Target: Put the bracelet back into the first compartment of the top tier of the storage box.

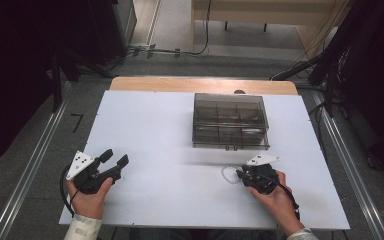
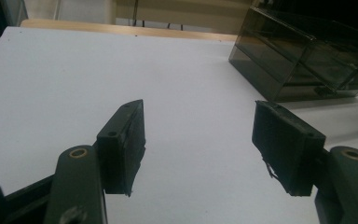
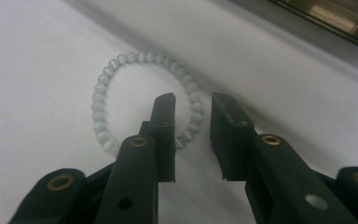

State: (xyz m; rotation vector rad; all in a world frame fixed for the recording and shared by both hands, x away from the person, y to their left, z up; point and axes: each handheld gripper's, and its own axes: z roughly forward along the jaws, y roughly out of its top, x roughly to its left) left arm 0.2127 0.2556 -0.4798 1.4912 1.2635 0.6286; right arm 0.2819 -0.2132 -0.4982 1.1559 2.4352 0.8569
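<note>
A bracelet of pale, whitish beads (image 1: pixel 228 175) lies flat on the white table (image 1: pixel 155 130), in front of a smoky transparent compartment box (image 1: pixel 230 120). My right gripper (image 1: pixel 240 174) is low over the bracelet's right side. In the right gripper view the bracelet (image 3: pixel 100 88) forms a ring, and my right gripper (image 3: pixel 193 100) stands open with its jaws either side of the ring's right arc; one jaw is inside the ring and one outside, neither pressing the beads. My left gripper (image 1: pixel 116 157) rests at the table's left with its jaws wide apart and nothing between them (image 2: pixel 198 109).
The compartment box (image 2: pixel 307 51) has its lid down and stands at the table's far middle; its front edge (image 3: pixel 335 18) is close behind the bracelet. A wooden strip (image 1: pixel 202 85) borders the far table edge. Cables run across the floor beyond.
</note>
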